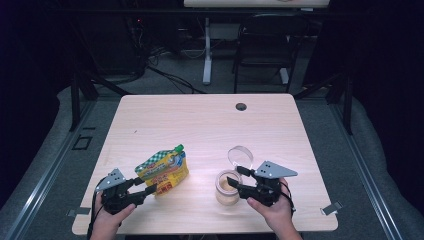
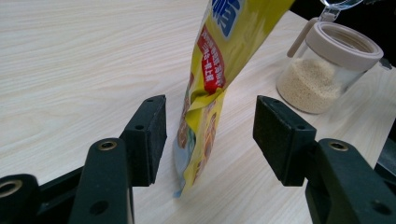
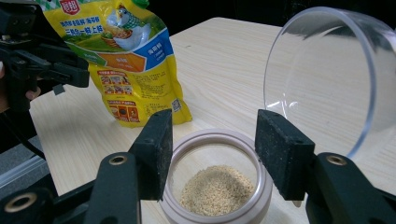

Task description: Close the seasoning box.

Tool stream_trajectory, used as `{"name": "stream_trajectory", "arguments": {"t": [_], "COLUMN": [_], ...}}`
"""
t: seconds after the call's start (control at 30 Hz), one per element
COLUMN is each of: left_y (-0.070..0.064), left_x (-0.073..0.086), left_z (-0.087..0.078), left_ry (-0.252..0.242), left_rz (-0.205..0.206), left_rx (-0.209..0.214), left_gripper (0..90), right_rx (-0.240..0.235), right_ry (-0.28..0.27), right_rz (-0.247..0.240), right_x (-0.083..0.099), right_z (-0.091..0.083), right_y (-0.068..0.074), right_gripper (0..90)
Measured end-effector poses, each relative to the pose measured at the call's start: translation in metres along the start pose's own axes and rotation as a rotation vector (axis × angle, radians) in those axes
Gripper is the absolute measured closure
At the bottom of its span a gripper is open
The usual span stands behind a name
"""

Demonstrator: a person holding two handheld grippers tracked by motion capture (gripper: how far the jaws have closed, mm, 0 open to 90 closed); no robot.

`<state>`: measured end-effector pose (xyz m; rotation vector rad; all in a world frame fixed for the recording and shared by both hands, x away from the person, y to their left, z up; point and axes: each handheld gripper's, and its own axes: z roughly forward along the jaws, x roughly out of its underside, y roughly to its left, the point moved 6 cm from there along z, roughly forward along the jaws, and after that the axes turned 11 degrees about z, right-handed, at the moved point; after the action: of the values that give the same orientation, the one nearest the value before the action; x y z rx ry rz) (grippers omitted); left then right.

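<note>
The pale wooden table (image 1: 210, 125) carries 2 things near its front edge. The yellow plastic pouch with a green checked top (image 1: 163, 171) stands toward the front left corner, its lower edge between the wide open jaws of the left gripper (image 2: 210, 135), not touching them. The round glass jar with beige grains (image 3: 217, 182), its clear hinged lid (image 3: 327, 74) raised, sits between the wide open jaws of the right gripper (image 3: 212, 149).

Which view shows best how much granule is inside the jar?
The right gripper view: it looks straight down the open jar onto the granules heaped on its bottom. The left gripper view shows the fill through the clear side wall. The high view shows a small jar, its contents barely readable.
</note>
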<state>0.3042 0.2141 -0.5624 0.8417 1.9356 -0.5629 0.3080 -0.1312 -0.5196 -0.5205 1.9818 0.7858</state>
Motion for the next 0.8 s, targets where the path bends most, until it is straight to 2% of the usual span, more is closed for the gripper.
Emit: {"name": "stream_trajectory", "arguments": {"t": [0.2, 0.33, 0.4, 0.47, 0.6, 0.7, 0.8], "left_y": [0.004, 0.004, 0.004, 0.002, 0.0, 0.002, 0.005], "left_x": [0.002, 0.002, 0.002, 0.001, 0.001, 0.001, 0.001], "left_z": [-0.008, -0.009, -0.009, -0.009, -0.014, -0.017, -0.02], "left_ry": [0.008, 0.017, 0.025, 0.012, 0.024, 0.015, 0.013], "left_rz": [-0.005, 0.003, 0.009, -0.005, 0.011, 0.002, -0.004], "left_rx": [-0.022, -0.027, -0.026, -0.016, -0.028, -0.041, -0.06], "left_gripper": [44.8, 44.9, 44.9, 44.9, 44.9, 44.8, 44.8], "right_rx": [-0.012, -0.019, 0.004, 0.017, 0.026, 0.068, 0.137], "right_ry": [0.0, 0.002, -0.014, -0.039, -0.063, -0.098, -0.099], "right_rz": [0.014, -0.002, -0.008, 0.003, 0.033, 0.05, 0.067], "right_x": [-0.002, -0.005, -0.006, -0.009, -0.012, -0.015, -0.014], "right_z": [-0.004, -0.011, -0.015, -0.02, -0.034, -0.043, -0.051], "right_y": [-0.004, -0.005, -0.008, -0.012, -0.022, -0.031, -0.043], "right_gripper": [46.6, 53.6, 59.4, 63.1, 71.7, 79.2, 85.6]}}
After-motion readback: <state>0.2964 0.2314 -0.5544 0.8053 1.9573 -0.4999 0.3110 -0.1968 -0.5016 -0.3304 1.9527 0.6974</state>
